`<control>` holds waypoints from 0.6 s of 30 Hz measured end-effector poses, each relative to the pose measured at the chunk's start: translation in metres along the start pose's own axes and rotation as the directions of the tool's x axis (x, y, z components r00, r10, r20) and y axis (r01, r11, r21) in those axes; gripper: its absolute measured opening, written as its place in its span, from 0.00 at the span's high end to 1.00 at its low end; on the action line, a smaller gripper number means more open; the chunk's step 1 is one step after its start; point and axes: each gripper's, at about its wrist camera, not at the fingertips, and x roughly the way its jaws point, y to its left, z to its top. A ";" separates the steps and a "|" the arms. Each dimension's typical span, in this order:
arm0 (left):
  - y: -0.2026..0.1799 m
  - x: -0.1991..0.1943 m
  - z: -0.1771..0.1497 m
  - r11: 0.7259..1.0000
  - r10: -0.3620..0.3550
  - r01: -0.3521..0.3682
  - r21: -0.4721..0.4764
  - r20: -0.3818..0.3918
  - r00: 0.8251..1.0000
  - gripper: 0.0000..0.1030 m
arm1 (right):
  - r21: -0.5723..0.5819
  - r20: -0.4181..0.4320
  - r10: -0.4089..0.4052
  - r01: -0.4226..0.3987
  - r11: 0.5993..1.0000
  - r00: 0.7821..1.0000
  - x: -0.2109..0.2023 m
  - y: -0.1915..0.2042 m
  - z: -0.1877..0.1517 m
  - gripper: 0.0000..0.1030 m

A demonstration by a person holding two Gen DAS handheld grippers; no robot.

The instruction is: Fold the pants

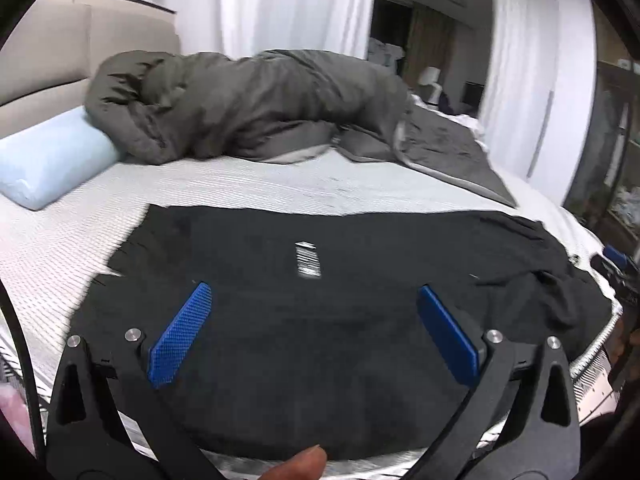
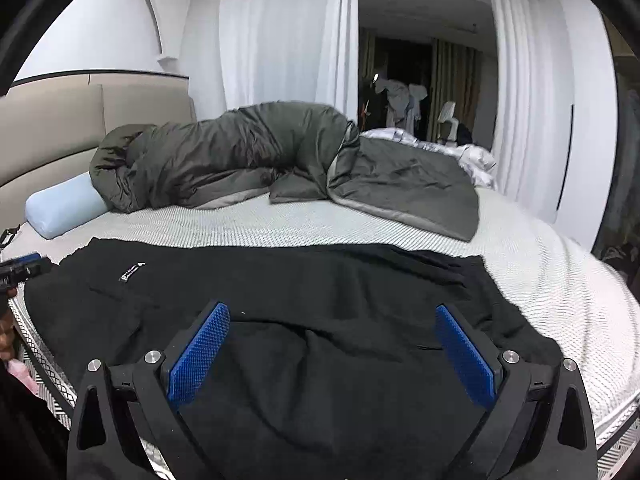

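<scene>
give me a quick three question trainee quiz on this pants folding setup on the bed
1. True or false: the left tongs are clamped on the black knit pants.
2. What lies against the beige padded headboard: A) a red towel, B) a pale blue cylindrical pillow, C) a brown box?
3. Fill in: the white label on the pants shows nearer the ____ tongs.

Key
1. False; both pads stand wide apart above the cloth, as do the right tongs.
2. B
3. left

Black pants (image 2: 320,320) — blue textured tongs (image 2: 332,312) — grey duvet (image 2: 240,152).
</scene>
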 end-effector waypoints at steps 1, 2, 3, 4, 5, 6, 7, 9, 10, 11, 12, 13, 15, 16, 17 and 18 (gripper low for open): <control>0.010 0.001 0.005 1.000 0.017 -0.017 -0.011 -0.002 1.000 0.00 | 0.006 -0.005 0.010 -0.010 1.000 1.000 0.006 0.000 0.000 0.00; 0.022 0.003 0.010 0.999 0.034 -0.034 -0.025 -0.007 0.999 0.00 | 0.015 -0.008 0.024 -0.024 1.000 1.000 0.011 0.001 -0.003 0.00; 0.035 0.006 0.017 0.998 0.050 -0.051 -0.040 -0.021 0.999 0.00 | 0.021 -0.013 0.041 -0.040 0.999 0.999 0.016 0.002 -0.007 0.00; 0.047 0.011 0.022 0.997 0.063 -0.065 -0.049 -0.037 0.997 0.00 | 0.023 -0.025 0.050 -0.050 0.999 0.998 0.020 0.003 -0.012 0.00; 0.061 0.017 0.027 0.995 0.082 -0.085 -0.051 -0.067 0.994 0.00 | 0.017 -0.051 0.054 -0.053 0.998 0.997 0.024 0.005 -0.016 0.00; 0.070 0.024 0.031 0.994 0.098 -0.102 -0.045 -0.084 0.992 0.00 | 0.010 -0.067 0.054 -0.053 0.999 0.996 0.027 0.008 -0.020 0.00; 0.078 0.030 0.033 0.993 0.112 -0.116 -0.037 -0.095 0.989 0.01 | 0.007 -0.072 0.055 -0.055 0.998 0.996 0.029 0.010 -0.023 0.00; 0.094 0.044 0.039 0.990 0.138 -0.140 -0.008 -0.134 0.981 0.02 | 0.013 -0.088 0.062 -0.061 0.998 0.994 0.030 0.016 -0.031 0.00; 0.100 0.051 0.040 0.990 0.139 -0.141 -0.001 -0.158 0.978 0.03 | 0.009 -0.096 0.070 -0.070 0.998 0.993 0.032 0.019 -0.035 0.00; 0.108 0.059 0.043 0.991 0.133 -0.135 0.002 -0.186 0.973 0.07 | -0.009 -0.102 0.073 -0.075 0.997 0.992 0.034 0.025 -0.038 0.00; 0.117 0.068 0.045 0.990 0.135 -0.140 -0.006 -0.209 0.968 0.09 | -0.038 -0.108 0.067 -0.071 0.997 0.992 0.035 0.031 -0.040 0.00; 0.126 0.078 0.046 0.989 0.141 -0.150 -0.020 -0.235 0.962 0.12 | -0.070 -0.110 0.055 -0.063 0.996 0.992 0.036 0.036 -0.043 0.00; 0.147 0.096 0.049 0.984 0.141 -0.168 -0.064 -0.305 0.942 0.14 | -0.119 -0.115 0.037 -0.051 0.992 0.993 0.040 0.045 -0.045 0.00; 0.157 0.105 0.050 0.981 0.141 -0.175 -0.077 -0.332 0.933 0.16 | -0.126 -0.121 0.035 -0.051 0.991 0.992 0.041 0.045 -0.047 0.00; 0.167 0.115 0.051 0.978 0.149 -0.191 -0.084 -0.364 0.919 0.20 | -0.128 -0.126 0.034 -0.050 0.990 0.991 0.042 0.046 -0.048 0.00; 0.180 0.127 0.053 0.972 0.165 -0.217 -0.093 -0.390 0.906 0.21 | -0.131 -0.125 0.031 -0.048 0.990 0.992 0.043 0.047 -0.049 0.00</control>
